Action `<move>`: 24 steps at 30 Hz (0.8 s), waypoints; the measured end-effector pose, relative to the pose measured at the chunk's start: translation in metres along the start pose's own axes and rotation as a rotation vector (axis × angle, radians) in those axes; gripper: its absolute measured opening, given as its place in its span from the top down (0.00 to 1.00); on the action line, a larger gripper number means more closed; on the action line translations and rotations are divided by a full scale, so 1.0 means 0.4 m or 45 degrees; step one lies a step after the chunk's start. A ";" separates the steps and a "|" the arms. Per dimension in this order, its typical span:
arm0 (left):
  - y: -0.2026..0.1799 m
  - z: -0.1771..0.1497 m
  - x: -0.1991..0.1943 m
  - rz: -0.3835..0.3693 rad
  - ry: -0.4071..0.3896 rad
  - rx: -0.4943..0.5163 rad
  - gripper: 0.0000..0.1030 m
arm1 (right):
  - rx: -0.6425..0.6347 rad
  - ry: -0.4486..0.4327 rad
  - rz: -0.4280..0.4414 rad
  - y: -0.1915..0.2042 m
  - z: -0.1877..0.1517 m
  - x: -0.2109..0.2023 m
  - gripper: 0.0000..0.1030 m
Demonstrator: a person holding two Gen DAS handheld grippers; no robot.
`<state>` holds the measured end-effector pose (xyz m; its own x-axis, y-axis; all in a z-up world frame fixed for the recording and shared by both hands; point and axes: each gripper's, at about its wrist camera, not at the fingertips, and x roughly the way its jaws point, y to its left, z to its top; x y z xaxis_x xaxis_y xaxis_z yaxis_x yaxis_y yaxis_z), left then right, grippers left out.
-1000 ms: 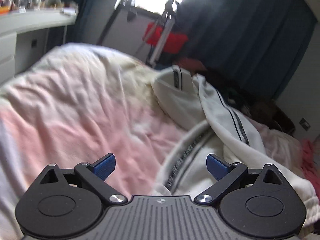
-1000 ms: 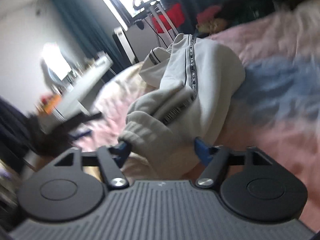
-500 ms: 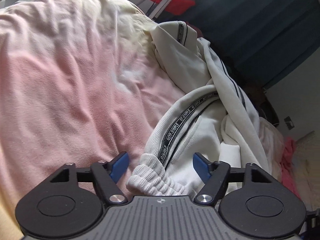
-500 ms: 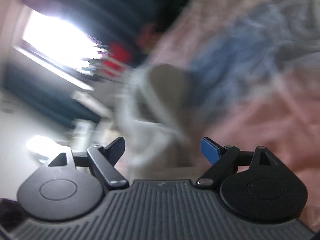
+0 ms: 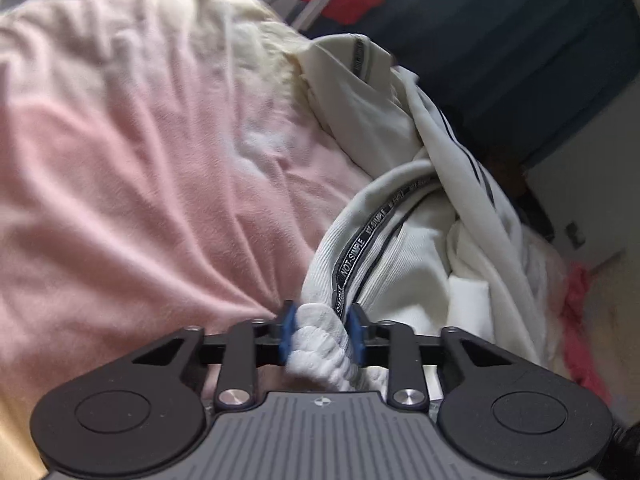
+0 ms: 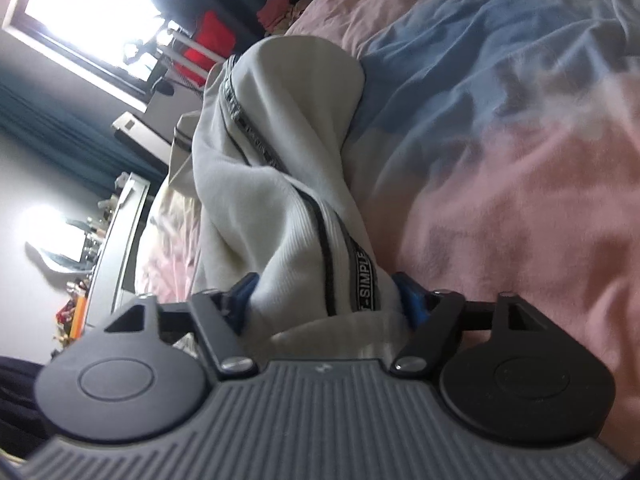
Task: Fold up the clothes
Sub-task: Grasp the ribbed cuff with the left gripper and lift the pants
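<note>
Bedroom scene: we are working over a bed (image 5: 140, 184) covered by a pink, blue and cream blanket, dark curtains (image 5: 500, 40) and a bright window (image 6: 92, 4) behind, a white table (image 6: 120, 232) with clutter off to one side.

White sweatpants (image 5: 412, 248) with black lettered side tape are lying bunched in a heap on the bed, twisted, not flat, no clean fold showing.

Left tool (image 5: 322, 334) is clenched on a ribbed cuff (image 5: 320, 344) of the pants, blue pads pressing both sides. Right tool (image 6: 326, 300) is sitting around another end of the same pants, right where the tape (image 6: 362, 280) runs; the pads are touching the cloth on each side but standing fairly wide, so we are reading it as closing on the fabric, and whether it is fully pinched we cannot tell.

Step in hand, as we are judging it: getting hold of two ends of the garment, for spreading it out or laying it over. Which of those it is, the heap is not settling.

Next move is calling for both grips firm, then the two tools travelling together so the cloth is coming up even and untwisted. Loose knit is likely sagging between the tools.
</note>
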<state>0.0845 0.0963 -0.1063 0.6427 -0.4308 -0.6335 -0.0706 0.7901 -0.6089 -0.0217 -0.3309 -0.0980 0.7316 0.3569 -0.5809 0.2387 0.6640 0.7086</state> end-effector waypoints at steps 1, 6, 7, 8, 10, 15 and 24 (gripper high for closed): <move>0.001 0.003 -0.003 -0.004 -0.001 -0.017 0.79 | -0.008 0.003 0.005 0.000 -0.003 -0.008 0.41; -0.017 0.042 -0.050 0.028 -0.087 -0.026 0.83 | 0.016 -0.043 0.071 0.015 -0.018 -0.051 0.68; -0.024 0.074 -0.075 0.042 -0.128 -0.020 0.83 | 0.040 -0.042 0.105 0.019 -0.023 -0.058 0.70; -0.031 0.107 -0.100 0.056 -0.169 -0.015 0.84 | 0.047 -0.044 0.141 0.038 -0.038 -0.059 0.71; -0.046 0.172 -0.150 0.084 -0.252 -0.005 0.84 | 0.053 -0.051 0.215 0.082 -0.070 -0.057 0.75; -0.062 0.388 -0.284 0.293 -0.450 0.037 0.84 | 0.160 -0.015 0.372 0.243 -0.172 0.029 0.80; 0.067 0.772 -0.333 0.722 -0.695 0.189 0.90 | 0.104 0.229 0.618 0.668 -0.345 0.396 0.82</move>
<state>0.2327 0.3097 0.1091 0.8246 0.2978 -0.4810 -0.4208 0.8911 -0.1697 0.0699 -0.0064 -0.0557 0.6506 0.7231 -0.2322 -0.0467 0.3432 0.9381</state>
